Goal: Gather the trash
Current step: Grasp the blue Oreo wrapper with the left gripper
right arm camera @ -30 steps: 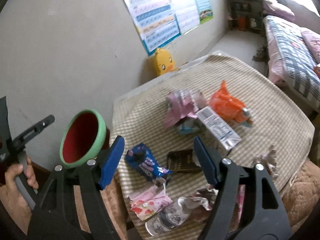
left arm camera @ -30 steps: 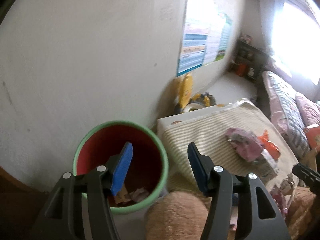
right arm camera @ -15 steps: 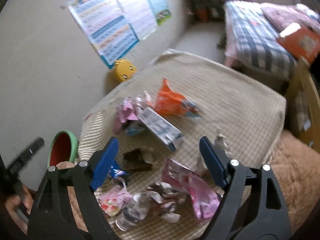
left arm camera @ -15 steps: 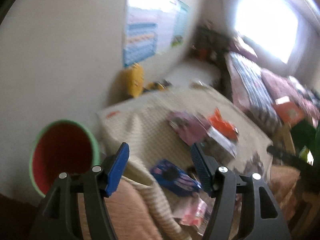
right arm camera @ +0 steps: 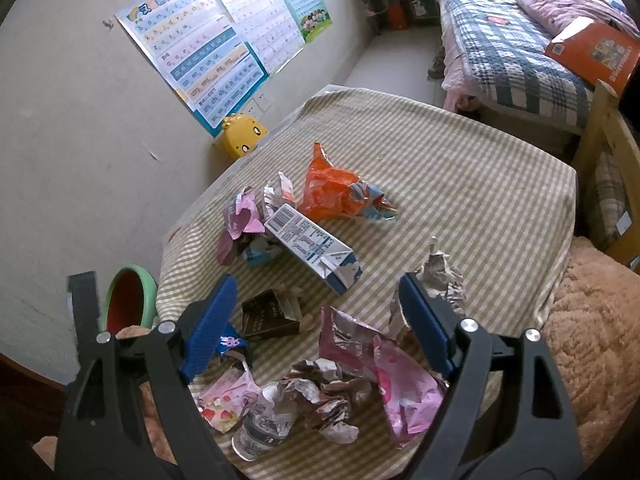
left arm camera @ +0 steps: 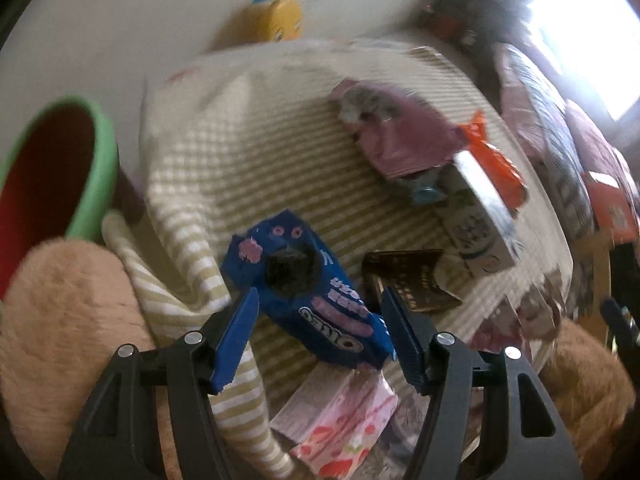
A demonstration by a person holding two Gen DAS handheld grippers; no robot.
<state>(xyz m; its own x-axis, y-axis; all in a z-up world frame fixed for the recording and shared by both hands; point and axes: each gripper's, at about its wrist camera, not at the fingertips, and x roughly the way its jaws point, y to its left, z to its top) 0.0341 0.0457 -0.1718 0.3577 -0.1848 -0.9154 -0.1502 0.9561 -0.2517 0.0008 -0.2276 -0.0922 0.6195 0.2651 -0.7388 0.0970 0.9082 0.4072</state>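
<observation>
A green-rimmed red bin [left arm camera: 52, 168] stands at the left of a striped table [left arm camera: 248, 136]; it also shows in the right wrist view [right arm camera: 128, 304]. My left gripper [left arm camera: 318, 312] is open, its jaws on either side of a blue Oreo wrapper [left arm camera: 304, 284] without closing on it. My right gripper [right arm camera: 316, 304] is open and empty above the table's near side. Trash on the table: a milk carton [right arm camera: 312, 244], an orange bag [right arm camera: 328, 192], a dark box [right arm camera: 268, 316], pink wrappers [right arm camera: 400, 384], crumpled paper [right arm camera: 324, 396], a crushed bottle [right arm camera: 264, 420].
A yellow duck toy [right arm camera: 242, 140] sits at the table's far edge below wall posters [right arm camera: 216, 40]. A bed [right arm camera: 520, 56] with an orange book [right arm camera: 592, 56] is at the right. Plush tan fabric [right arm camera: 592, 344] borders the table's near side.
My left gripper swung right from over the bin down to the blue Oreo wrapper. My right gripper rose and shifted right across the table. Both stayed open.
</observation>
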